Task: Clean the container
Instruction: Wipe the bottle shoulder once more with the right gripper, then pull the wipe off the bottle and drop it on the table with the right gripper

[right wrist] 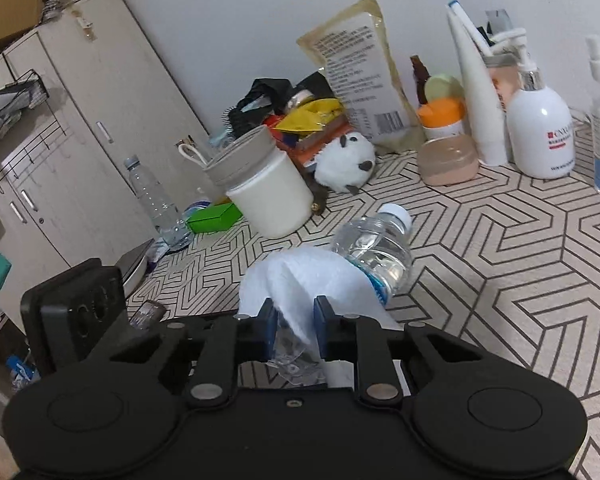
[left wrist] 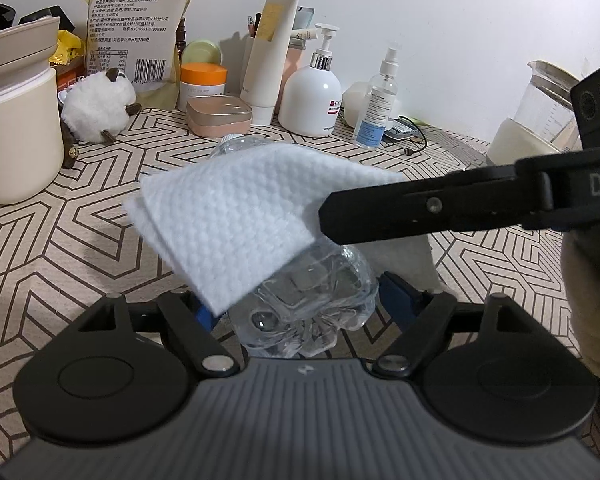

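A clear plastic water bottle (left wrist: 320,300) with a white cap (left wrist: 231,137) is held lengthwise, its base between my left gripper's (left wrist: 296,300) blue pads. The left gripper is shut on the bottle. My right gripper (right wrist: 294,322) is shut on a folded white wipe cloth (right wrist: 300,276), which lies draped over the bottle's middle. In the left wrist view the cloth (left wrist: 236,216) covers most of the bottle, and the right gripper's black finger (left wrist: 420,212) reaches in from the right. In the right wrist view the bottle's neck and cap (right wrist: 396,214) stick out beyond the cloth.
A cream canister (left wrist: 16,132) stands at the left. Along the wall are a plush toy (left wrist: 98,110), a snack bag (left wrist: 136,28), an orange-lidded jar (left wrist: 203,84), a pink case (left wrist: 219,114), a lotion pump bottle (left wrist: 310,100), a spray bottle (left wrist: 376,112) and a glass kettle (left wrist: 540,112).
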A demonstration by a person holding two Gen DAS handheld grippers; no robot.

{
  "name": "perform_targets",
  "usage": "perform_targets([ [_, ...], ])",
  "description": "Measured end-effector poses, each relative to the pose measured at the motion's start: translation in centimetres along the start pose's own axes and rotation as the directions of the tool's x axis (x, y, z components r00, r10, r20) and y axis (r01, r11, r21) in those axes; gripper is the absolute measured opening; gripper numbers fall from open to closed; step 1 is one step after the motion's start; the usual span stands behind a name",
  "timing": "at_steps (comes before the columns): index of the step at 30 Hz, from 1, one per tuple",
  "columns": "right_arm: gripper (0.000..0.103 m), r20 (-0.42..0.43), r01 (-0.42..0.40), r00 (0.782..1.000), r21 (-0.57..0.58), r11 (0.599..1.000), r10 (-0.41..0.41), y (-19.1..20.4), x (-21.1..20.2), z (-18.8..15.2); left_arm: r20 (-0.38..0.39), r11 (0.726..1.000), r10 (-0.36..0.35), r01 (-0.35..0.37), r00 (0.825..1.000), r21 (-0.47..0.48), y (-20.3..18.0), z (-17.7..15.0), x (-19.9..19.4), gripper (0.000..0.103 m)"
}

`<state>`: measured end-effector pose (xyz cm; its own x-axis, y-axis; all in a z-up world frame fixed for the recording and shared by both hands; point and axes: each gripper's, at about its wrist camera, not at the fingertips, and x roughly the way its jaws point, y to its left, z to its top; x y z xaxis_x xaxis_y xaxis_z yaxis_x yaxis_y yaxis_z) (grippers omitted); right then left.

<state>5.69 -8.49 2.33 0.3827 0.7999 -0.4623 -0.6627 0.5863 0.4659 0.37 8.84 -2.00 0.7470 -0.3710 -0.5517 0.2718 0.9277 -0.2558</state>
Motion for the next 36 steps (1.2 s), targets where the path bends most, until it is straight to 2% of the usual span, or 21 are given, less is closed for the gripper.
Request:
perform_targets([
  [6,0.025,0.029,0.028,0.999,0.029,0.999,-0.029,-1.4,0.6,0.0,0.005,1.000,0.003,-0.003,1.000,-0.007,0.1,0.0,-0.1,0.080],
  [8,0.025,0.030,-0.007,1.000,0.093,0.996,0.005,-2.6,0.6,0.0,0.006,1.000,0.005,-0.004,1.000,-0.009,0.2,0.0,-0.1,0.080],
  [12,0.025,0.030,0.003,1.000,0.125,0.992,-0.007,-3.5,0.5,-0.1,0.006,1.000,-0.005,0.005,1.000,-0.020,0.2,0.0,-0.2,0.084],
  [16,0.024,0.018,-0.078,0.997,0.177,0.981,0.076,-4.2,0.6,-0.3,0.012,0.999,0.016,-0.015,1.000,-0.036,0.3,0.0,-0.3,0.086],
  [19,0.024,0.019,-0.084,0.996,0.175,0.981,0.082,-3.8,0.9,-0.6,0.015,0.999,0.014,-0.013,1.000,-0.046,0.5,0.0,-0.4,0.088],
  [20,0.024,0.019,-0.077,0.997,0.171,0.982,0.075,-3.7,0.9,-0.6,0.016,0.999,0.011,-0.010,1.000,-0.050,0.5,0.0,-0.4,0.088],
  [22,0.015,0.017,-0.056,0.998,0.194,0.979,0.054,-3.5,0.6,-0.6,0.027,0.997,0.011,-0.008,1.000,-0.082,1.1,0.0,-0.5,0.088],
  [26,0.014,0.050,0.013,0.999,0.189,0.982,-0.023,-1.8,0.0,-1.4,0.047,0.989,0.004,0.003,0.999,-0.145,2.1,0.0,-0.7,0.090],
  [30,0.013,0.102,0.067,0.991,0.213,0.975,-0.091,-0.2,-1.6,-2.1,0.038,0.993,0.019,-0.015,0.999,-0.118,1.6,0.0,-0.5,0.091],
  [32,0.013,0.140,0.083,0.983,0.221,0.972,-0.116,0.8,-3.0,-2.2,0.037,0.993,0.019,-0.015,0.999,-0.118,1.6,0.0,-0.5,0.091],
  [34,0.013,0.177,0.132,0.970,0.197,0.971,-0.168,2.2,-4.8,-2.0,0.037,0.993,0.021,-0.016,0.999,-0.118,1.6,0.0,-0.5,0.091],
  [36,0.013,0.199,0.223,0.947,0.164,0.961,-0.253,3.6,-6.1,-1.9,0.036,0.993,0.027,-0.022,0.999,-0.114,1.6,0.0,-0.5,0.091],
])
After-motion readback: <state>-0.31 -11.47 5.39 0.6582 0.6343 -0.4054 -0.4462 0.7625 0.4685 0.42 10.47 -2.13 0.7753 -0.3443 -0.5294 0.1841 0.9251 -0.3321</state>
